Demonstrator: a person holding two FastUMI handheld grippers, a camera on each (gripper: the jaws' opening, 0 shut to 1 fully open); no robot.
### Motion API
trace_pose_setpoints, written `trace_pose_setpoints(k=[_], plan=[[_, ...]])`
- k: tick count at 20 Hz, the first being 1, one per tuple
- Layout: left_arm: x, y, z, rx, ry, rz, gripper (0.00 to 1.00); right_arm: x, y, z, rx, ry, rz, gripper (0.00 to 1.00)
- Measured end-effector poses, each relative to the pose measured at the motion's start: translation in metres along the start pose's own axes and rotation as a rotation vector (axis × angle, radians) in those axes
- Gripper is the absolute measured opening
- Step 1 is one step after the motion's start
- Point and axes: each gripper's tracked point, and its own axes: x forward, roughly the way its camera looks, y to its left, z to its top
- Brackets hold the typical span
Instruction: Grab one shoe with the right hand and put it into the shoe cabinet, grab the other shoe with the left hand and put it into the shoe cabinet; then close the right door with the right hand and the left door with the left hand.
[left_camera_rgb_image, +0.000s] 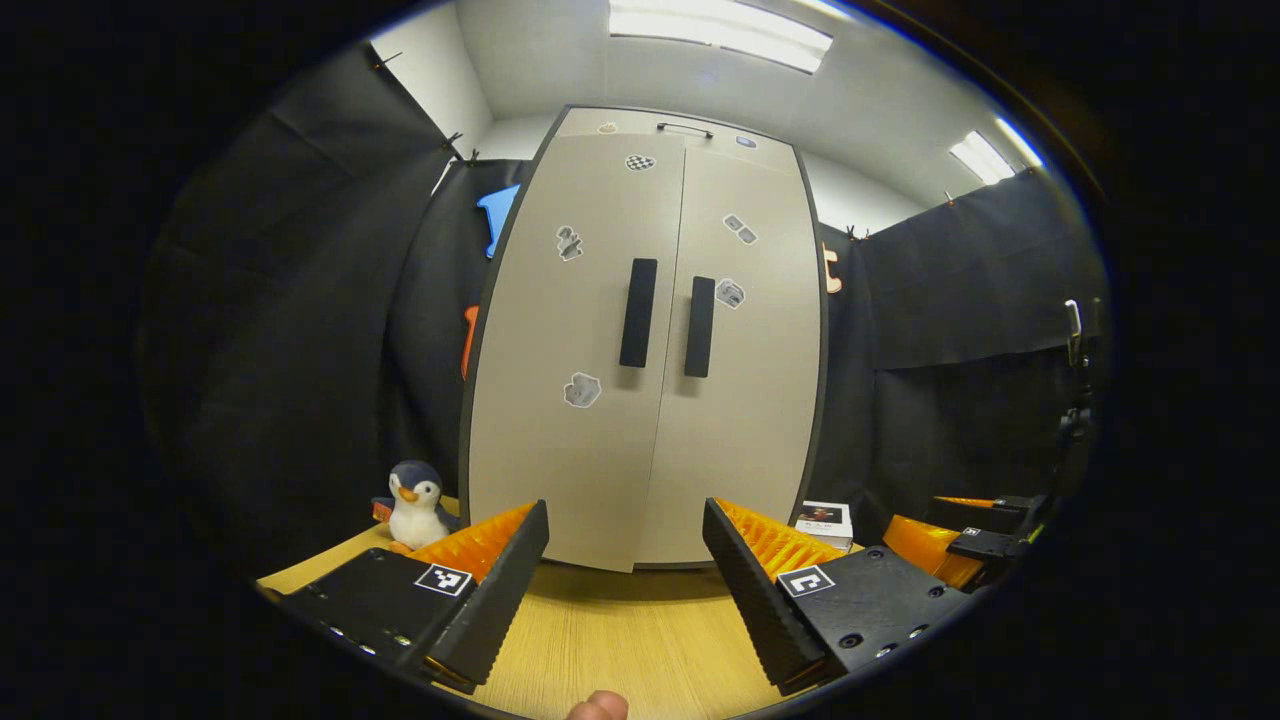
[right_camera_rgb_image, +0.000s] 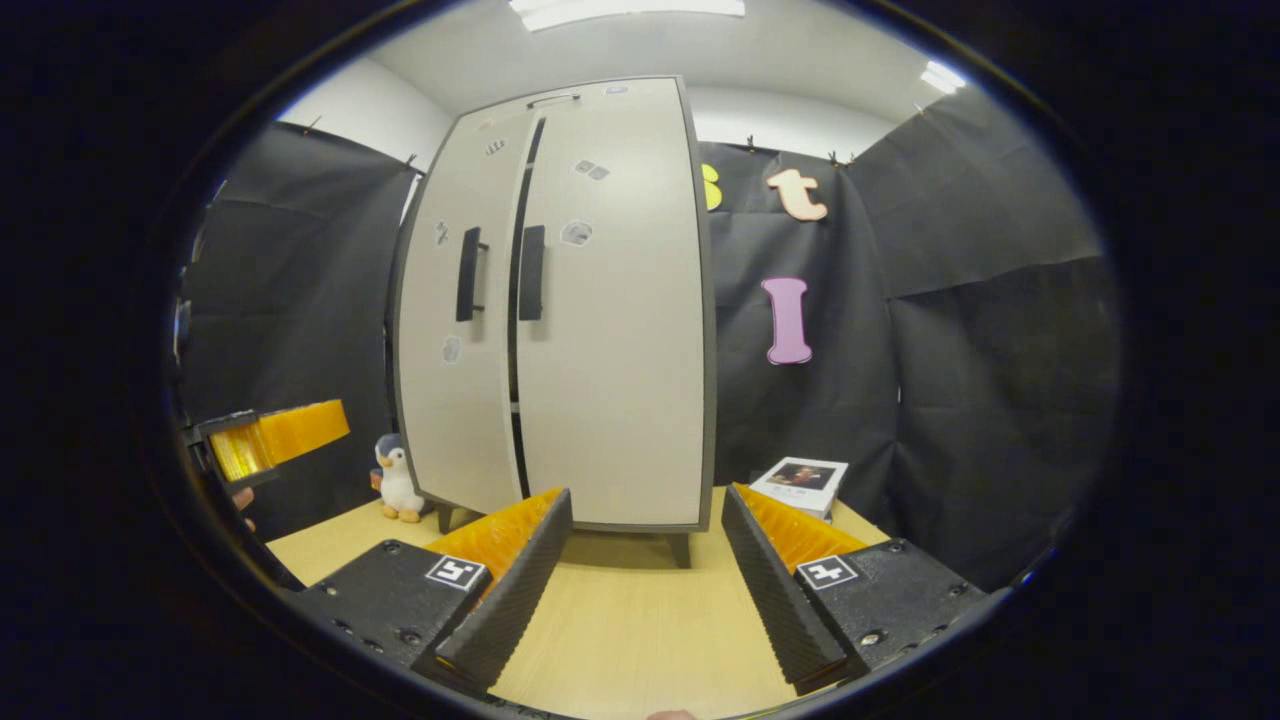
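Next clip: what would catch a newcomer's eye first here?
The tall pale shoe cabinet stands mid-frame on the wooden table, its two dark handles side by side. A plush penguin sits at its left foot and a book lies to its right. Both claws, left and right, hang open and empty.

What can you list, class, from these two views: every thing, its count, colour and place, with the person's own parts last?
Shoe cabinet: one, beige, on the table at the back; doors together in the left gripper view, a narrow gap in the right gripper view.
Door handles: two, black, either side of the door seam.
Stickers: several, grey, on the doors.
Toy penguin: one, grey and white, left of the cabinet.
Book: one, white, right of the cabinet.
Table: one, light wood.
Left gripper: one, open.
Right gripper: one, open.
Fingertip: one, bottom edge.
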Motion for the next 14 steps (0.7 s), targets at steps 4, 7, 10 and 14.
trace_pose_setpoints(k=[4,7,10,14], plan=[[-0.0004,-0.0004,-0.0011,0.004,0.000,-0.004,0.95,-0.0018,-0.0016,0.0001,-0.002,0.001,-0.004,0.98],[-0.0022,-0.0009,-0.0010,0.004,0.001,-0.006,0.95,-0.0033,-0.0020,-0.0019,0.003,0.004,-0.005,0.98],[-0.0017,-0.0010,-0.0022,0.006,0.001,-0.009,0.95,-0.0040,-0.0014,-0.0018,0.006,0.004,-0.006,0.98],[-0.0029,-0.0018,-0.0029,0.010,0.000,-0.012,0.95,-0.0057,-0.0012,-0.0012,0.007,0.001,-0.008,0.98]])
